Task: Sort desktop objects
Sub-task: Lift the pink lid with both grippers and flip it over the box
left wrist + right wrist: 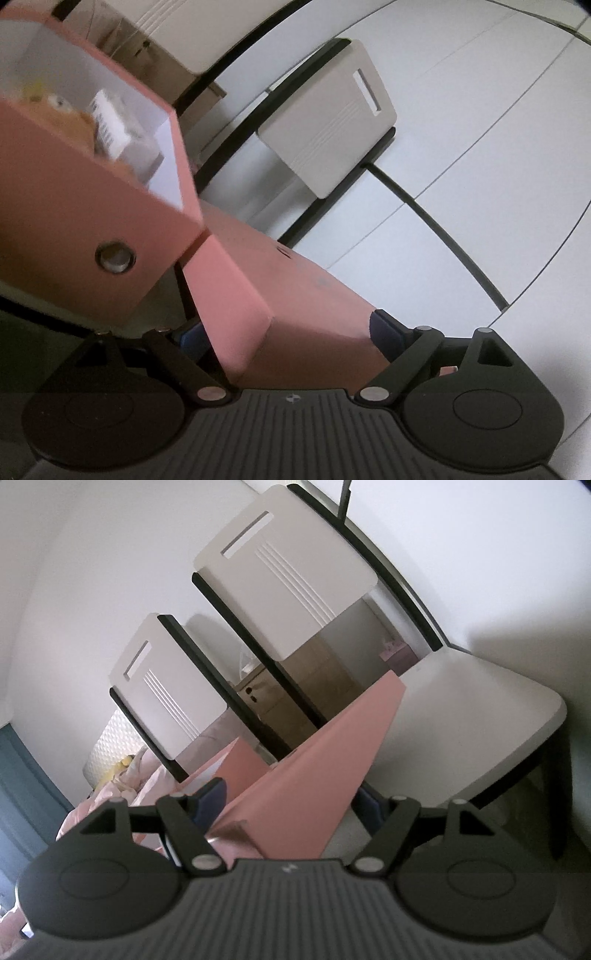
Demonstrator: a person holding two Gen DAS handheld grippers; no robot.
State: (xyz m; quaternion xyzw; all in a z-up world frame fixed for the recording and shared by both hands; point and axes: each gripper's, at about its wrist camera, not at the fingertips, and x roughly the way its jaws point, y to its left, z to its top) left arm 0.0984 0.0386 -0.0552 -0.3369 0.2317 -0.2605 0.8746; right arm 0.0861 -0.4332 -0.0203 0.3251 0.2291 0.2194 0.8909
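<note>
Between the left gripper's fingers sits one pink box, clamped, its open drawer with a round hole holding a few blurred items. Rightward, the right gripper clamps the same box; two chairs stand behind.

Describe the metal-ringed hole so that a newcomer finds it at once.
In the left wrist view, find the pink box gripped by the left tongs. Its open drawer juts out on the left. The metal-ringed hole is the only round mark on the drawer's plain front.
</note>
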